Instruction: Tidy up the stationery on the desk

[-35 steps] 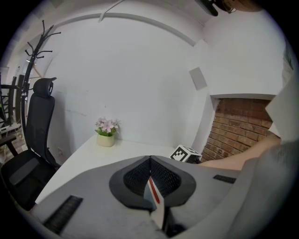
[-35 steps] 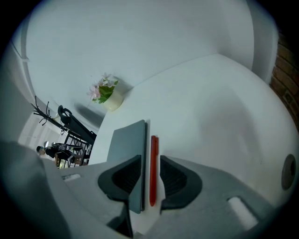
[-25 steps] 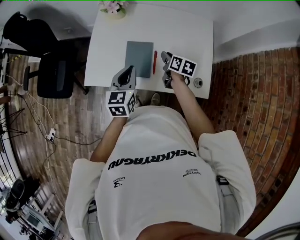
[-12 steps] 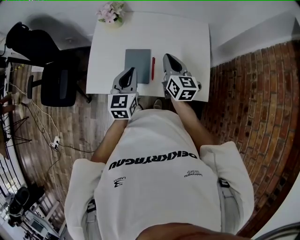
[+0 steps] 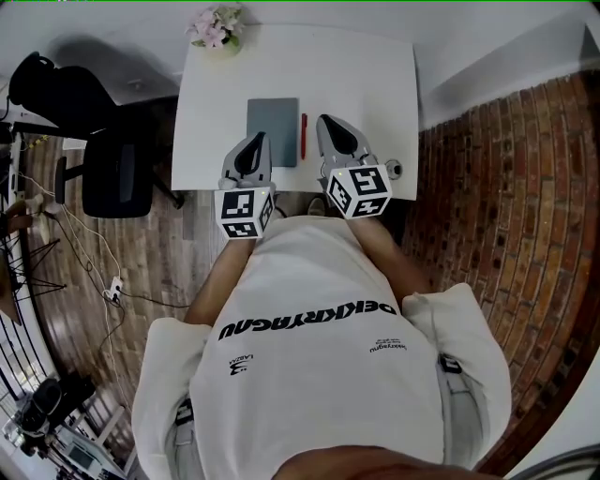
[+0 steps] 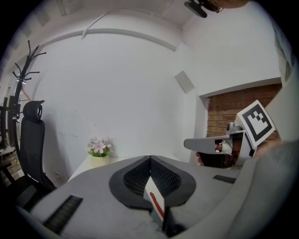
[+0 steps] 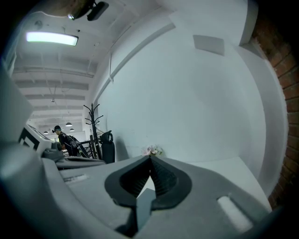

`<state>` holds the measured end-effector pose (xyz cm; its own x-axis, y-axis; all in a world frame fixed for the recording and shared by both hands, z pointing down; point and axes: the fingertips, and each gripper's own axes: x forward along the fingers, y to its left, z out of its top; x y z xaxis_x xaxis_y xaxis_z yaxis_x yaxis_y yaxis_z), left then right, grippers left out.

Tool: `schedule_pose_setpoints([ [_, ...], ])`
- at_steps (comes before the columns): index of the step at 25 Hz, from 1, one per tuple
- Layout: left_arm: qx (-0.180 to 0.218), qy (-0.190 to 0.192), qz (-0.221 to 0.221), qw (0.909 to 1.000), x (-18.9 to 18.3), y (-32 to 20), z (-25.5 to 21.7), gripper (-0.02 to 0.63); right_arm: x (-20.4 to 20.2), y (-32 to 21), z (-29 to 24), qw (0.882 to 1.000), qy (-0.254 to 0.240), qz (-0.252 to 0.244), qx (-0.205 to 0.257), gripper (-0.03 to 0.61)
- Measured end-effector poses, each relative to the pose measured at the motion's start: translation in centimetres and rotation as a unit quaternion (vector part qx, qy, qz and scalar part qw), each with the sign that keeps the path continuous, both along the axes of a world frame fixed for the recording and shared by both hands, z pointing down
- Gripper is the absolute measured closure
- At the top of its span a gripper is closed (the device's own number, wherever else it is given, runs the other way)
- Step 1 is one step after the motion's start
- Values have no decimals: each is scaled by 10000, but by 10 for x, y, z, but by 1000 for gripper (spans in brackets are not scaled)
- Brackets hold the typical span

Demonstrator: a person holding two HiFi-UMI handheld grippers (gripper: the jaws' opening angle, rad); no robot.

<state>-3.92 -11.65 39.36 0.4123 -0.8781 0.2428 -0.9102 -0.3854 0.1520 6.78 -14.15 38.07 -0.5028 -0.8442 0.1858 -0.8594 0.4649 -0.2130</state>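
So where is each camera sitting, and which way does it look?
Head view: on the person's head, looking down at the white desk, left gripper, right gripper, own shirt and arms.
Left gripper view: on the left gripper, looking along its shut jaws at the wall; right gripper beside.
Right gripper view: on the right gripper, facing that wall too; left gripper beside.
Shared: both gripper views see the flower pot.

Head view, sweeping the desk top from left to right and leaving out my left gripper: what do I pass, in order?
flower pot → grey notebook → red pen → right gripper
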Motion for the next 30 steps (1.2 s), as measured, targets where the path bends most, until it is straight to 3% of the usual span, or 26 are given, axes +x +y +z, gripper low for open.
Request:
schedule_pose_setpoints([
  [8,20,-29,29,10000,4,4,1,615,-8,14,16,9995,147,-159,-214,583],
  [30,44,56,15,10000,4,4,1,615,-5,14,20,9994,280,-131,-181,583],
])
